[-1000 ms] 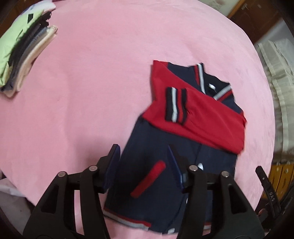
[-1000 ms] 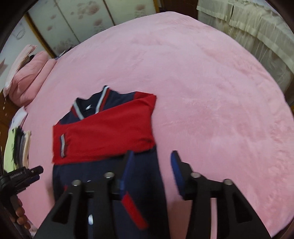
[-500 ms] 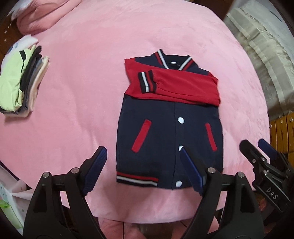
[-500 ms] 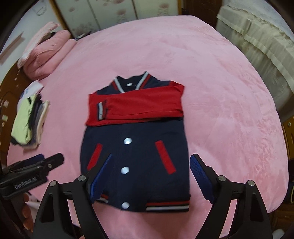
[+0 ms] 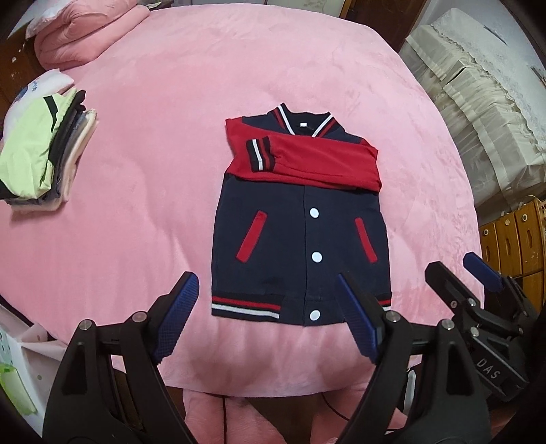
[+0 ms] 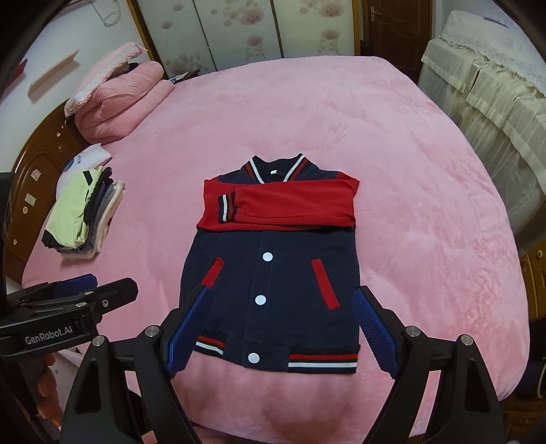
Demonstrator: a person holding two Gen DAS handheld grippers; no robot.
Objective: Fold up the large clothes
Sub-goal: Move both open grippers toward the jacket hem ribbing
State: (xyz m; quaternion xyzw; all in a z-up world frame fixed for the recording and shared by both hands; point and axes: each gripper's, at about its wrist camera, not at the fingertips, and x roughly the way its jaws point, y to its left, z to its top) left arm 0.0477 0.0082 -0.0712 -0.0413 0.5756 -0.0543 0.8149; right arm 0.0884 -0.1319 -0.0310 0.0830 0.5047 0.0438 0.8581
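In the left wrist view, the left tool [image 5: 268,312] hangs above the near edge of the bed [image 5: 170,102], its 2 blue-padded fingers [image 5: 175,317] spread wide with nothing between them. The jacket [image 5: 300,235] lies flat on the pink bed cover, front up, collar toward the far side and striped hem toward the camera. It is navy with 3 white snap buttons showing down the front and 2 red pocket trims. Both red sleeves [image 5: 324,164] are folded across the chest, the upper one ending in a striped cuff [image 5: 261,153] at the jacket's left side of the picture. A stack of folded clothes [image 5: 44,150] with a pale green piece on top sits well apart at the left, and a folded pink quilt [image 5: 85,30] lies at the far left corner. The right tool [image 5: 477,273] enters from the lower right, its fingers apart and clear of the jacket.

In the right wrist view, the right tool [image 6: 281,328] is likewise spread wide and empty, its fingers framing the lower part of the jacket [image 6: 279,273] from above without touching it. The sleeves [image 6: 290,205] lie crossed over the chest, cuff [image 6: 227,207] at the left. The stack of folded clothes [image 6: 85,211] rests near the left edge of the bed [image 6: 375,136], with the quilt [image 6: 116,99] beyond it. The left tool [image 6: 88,285] shows at the lower left, held by a hand [image 6: 46,386] whose fingertips are visible below it.
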